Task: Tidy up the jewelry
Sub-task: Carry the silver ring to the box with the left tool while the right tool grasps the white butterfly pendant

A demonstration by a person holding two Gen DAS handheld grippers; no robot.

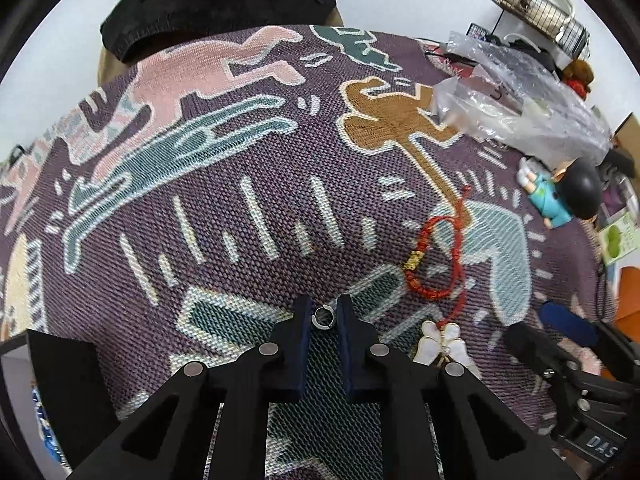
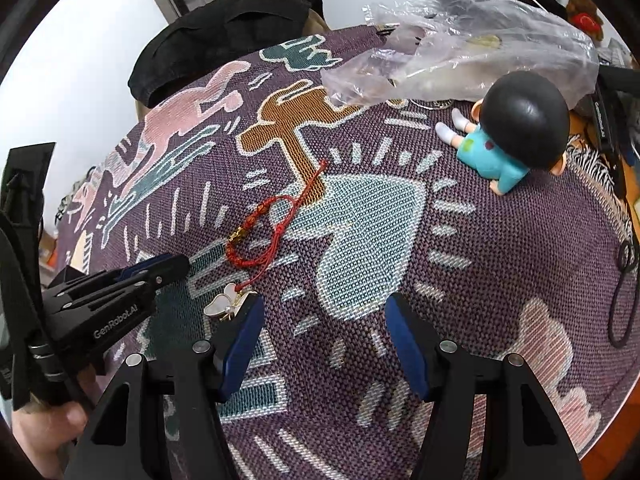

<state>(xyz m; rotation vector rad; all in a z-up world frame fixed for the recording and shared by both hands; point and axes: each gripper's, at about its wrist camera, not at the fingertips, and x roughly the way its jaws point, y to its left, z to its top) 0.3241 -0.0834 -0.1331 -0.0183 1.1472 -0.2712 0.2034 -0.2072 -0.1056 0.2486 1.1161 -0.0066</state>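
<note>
A small silver ring sits between the tips of my left gripper, which is shut on it just above the patterned cloth. A red beaded bracelet with a gold bead and a white butterfly charm lies to its right; it also shows in the right wrist view, with the charm by my left finger. My right gripper is open and empty over the cloth. The left gripper shows at the left of that view.
A woven purple cloth covers the table. A blue-clothed figurine with a black head lies at the back right, next to a crumpled clear plastic bag. A black garment hangs on a chair behind. A wire rack stands far right.
</note>
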